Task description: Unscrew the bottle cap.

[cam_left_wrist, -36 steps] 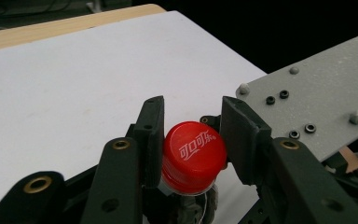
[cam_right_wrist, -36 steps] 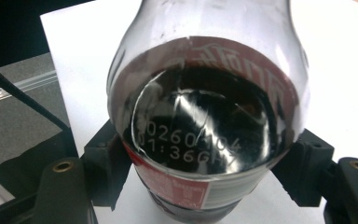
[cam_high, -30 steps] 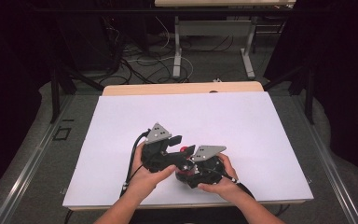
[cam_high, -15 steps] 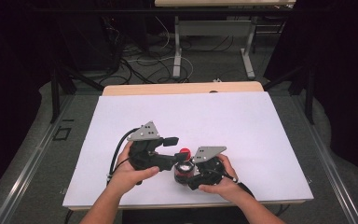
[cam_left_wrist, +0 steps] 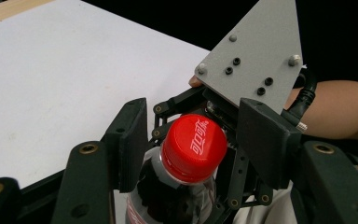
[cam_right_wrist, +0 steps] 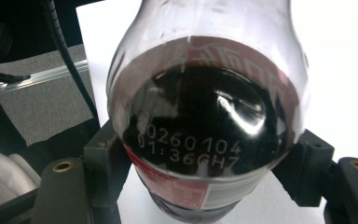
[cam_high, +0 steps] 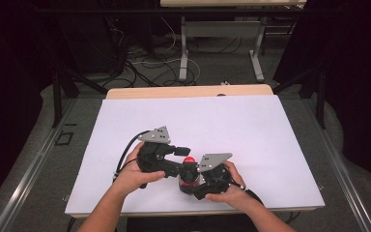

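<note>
A dark cola bottle [cam_high: 188, 178] with a red cap [cam_high: 189, 160] stands near the table's front edge. My right gripper [cam_high: 191, 183] is shut on its body; in the right gripper view the bottle's shoulder [cam_right_wrist: 205, 121] is pinched between the two pads [cam_right_wrist: 103, 158]. My left gripper [cam_high: 182, 152] comes in from the left at cap height. In the left gripper view its jaws stand open on either side of the red cap [cam_left_wrist: 194, 145], with a small gap on each side. Behind the cap is the right gripper's grey plate [cam_left_wrist: 256, 56].
A white sheet [cam_high: 232, 125] covers the table, with a wooden strip [cam_high: 188, 92] along its far edge. Both hands work near the front edge. Cables and table legs lie on the floor beyond [cam_high: 183, 63].
The left gripper has shifted a little to the left and now points its jaws at the cap. The bottle and the right gripper have come slightly nearer the front edge.
</note>
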A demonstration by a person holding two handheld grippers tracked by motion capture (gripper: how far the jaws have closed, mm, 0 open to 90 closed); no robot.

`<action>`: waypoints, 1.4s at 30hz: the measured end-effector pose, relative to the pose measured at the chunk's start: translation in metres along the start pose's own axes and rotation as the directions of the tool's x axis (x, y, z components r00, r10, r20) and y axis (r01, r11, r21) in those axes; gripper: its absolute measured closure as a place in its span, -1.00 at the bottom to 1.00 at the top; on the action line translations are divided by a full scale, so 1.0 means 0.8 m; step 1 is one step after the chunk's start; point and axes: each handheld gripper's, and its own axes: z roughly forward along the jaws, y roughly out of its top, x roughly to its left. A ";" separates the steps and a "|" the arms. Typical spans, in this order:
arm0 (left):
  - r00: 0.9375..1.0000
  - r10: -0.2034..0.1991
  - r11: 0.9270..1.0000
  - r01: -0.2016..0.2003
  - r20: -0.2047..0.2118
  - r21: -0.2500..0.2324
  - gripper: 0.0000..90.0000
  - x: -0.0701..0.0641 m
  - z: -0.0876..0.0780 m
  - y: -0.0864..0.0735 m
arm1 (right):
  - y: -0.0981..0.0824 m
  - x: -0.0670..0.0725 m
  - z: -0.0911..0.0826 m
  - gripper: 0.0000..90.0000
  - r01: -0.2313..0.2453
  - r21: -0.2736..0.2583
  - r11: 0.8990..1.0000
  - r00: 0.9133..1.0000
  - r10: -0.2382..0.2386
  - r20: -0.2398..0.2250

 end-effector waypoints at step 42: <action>0.903 -0.203 0.976 0.156 -0.378 -0.151 0.08 -0.051 0.024 0.003 | 0.000 -0.003 -0.003 -0.36 -0.054 0.000 0.999 0.995 0.054 0.079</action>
